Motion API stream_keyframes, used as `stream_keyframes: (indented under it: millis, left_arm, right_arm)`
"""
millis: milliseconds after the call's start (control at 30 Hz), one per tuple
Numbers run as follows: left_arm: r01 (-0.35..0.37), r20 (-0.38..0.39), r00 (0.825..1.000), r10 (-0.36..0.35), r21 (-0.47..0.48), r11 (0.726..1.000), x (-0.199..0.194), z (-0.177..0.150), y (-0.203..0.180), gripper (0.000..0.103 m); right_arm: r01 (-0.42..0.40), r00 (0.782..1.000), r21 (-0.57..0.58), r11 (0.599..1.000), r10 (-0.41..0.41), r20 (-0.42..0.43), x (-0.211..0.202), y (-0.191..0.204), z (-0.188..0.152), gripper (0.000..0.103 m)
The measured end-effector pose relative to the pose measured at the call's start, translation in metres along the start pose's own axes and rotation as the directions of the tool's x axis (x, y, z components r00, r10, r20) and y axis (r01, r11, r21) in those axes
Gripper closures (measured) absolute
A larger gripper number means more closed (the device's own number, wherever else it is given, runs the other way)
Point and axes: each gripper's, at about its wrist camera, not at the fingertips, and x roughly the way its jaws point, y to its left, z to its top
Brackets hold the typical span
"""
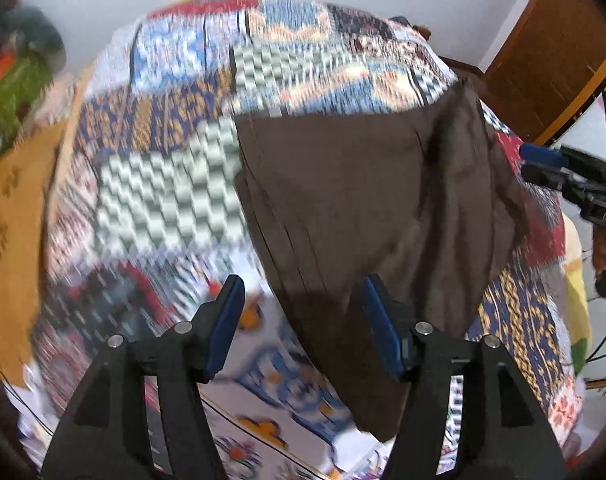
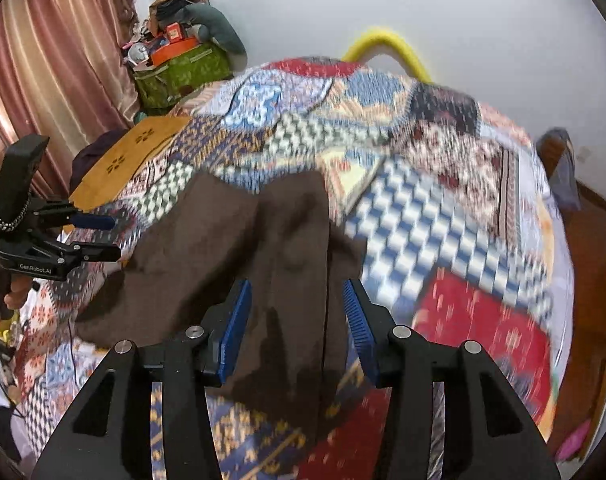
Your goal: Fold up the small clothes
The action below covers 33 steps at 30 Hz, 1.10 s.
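Note:
A dark brown garment [image 1: 367,208] lies spread on a patchwork bedspread [image 1: 167,184]; it also shows in the right wrist view [image 2: 231,248]. My left gripper [image 1: 301,300] is open, its fingers astride the garment's near left edge, holding nothing. My right gripper [image 2: 297,302] is open over the garment's near end, a fold ridge running between its fingers. The left gripper shows at the left edge of the right wrist view [image 2: 99,238], open; the right gripper shows at the right edge of the left wrist view [image 1: 543,164].
An orange-brown cloth [image 2: 131,160] lies at the bed's left side. A green bag with clutter [image 2: 183,68] stands by a pink curtain [image 2: 51,60]. A yellow curved tube [image 2: 387,50] rests against the white wall. Wooden furniture [image 1: 543,52] stands at the right.

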Motion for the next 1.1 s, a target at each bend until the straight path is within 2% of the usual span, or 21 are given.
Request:
stream_keyframes:
  millis: [100,167,233,333,400,467,567,633,667,800,1000,1033,1100]
  left_arm:
    - [0.015,-0.017,1.000,-0.016,-0.039,0.999,0.007,-0.016,-0.001,0.045]
    - [0.031,-0.015,0.999,-0.032,-0.049,0.998,0.009,-0.023,-0.005,0.057]
    - [0.031,-0.016,0.999,-0.031,-0.039,0.999,0.010,-0.025,-0.011,0.082]
    - [-0.048,0.023,0.999,0.048,0.011,0.999,0.004,-0.023,-0.024,0.094]
    - [-0.102,0.065,0.993,0.100,0.039,0.994,-0.006,-0.021,-0.030,0.096]
    - [-0.153,0.140,0.980,0.143,0.060,0.986,-0.023,-0.015,-0.037,0.096]
    - [-0.195,0.242,0.953,0.181,0.035,0.980,-0.049,-0.002,-0.041,0.097]
    - [-0.205,0.290,0.937,0.196,0.002,0.979,-0.060,0.009,-0.037,0.097]
    - [-0.204,0.298,0.934,0.196,-0.005,0.979,-0.062,0.013,-0.035,0.097]
    - [-0.213,0.274,0.937,0.218,-0.051,0.976,-0.043,0.027,-0.018,0.097]
    - [-0.191,0.150,0.968,0.202,-0.086,0.978,0.017,0.027,0.007,0.096]
    - [-0.181,0.135,0.972,0.193,-0.096,0.979,0.024,0.025,0.009,0.096]
    - [-0.146,0.118,0.980,0.161,-0.123,0.982,0.035,0.022,0.017,0.096]
  right_arm:
    - [0.001,0.999,0.008,1.000,-0.001,-0.034,0.008,0.001,-0.024,0.059]
    - [0.004,0.999,0.016,1.000,-0.003,-0.047,0.014,0.000,-0.038,0.059]
    - [0.021,0.999,0.023,1.000,-0.021,-0.028,0.016,0.000,-0.047,0.058]
    - [0.013,1.000,0.058,0.998,-0.013,-0.003,0.014,-0.004,-0.049,0.059]
    - [0.004,1.000,0.077,0.997,-0.005,0.002,0.013,-0.006,-0.047,0.064]
    - [0.023,1.000,0.076,0.997,-0.023,-0.001,0.014,-0.008,-0.046,0.078]
    - [0.021,1.000,0.078,0.997,-0.021,0.002,0.015,-0.012,-0.049,0.083]
    - [0.024,1.000,0.067,0.997,-0.024,0.000,0.015,-0.012,-0.049,0.084]
    - [0.027,1.000,0.062,0.998,-0.026,-0.001,0.014,-0.010,-0.050,0.084]
    - [0.042,0.999,-0.005,0.999,-0.042,-0.021,0.010,-0.003,-0.047,0.084]
    - [0.064,0.997,-0.029,0.998,-0.062,0.053,-0.007,0.000,-0.033,0.084]
    - [0.062,0.996,-0.027,0.998,-0.060,0.064,-0.007,-0.001,-0.030,0.082]
    - [0.068,0.994,-0.022,0.997,-0.066,0.090,-0.004,-0.003,-0.017,0.068]
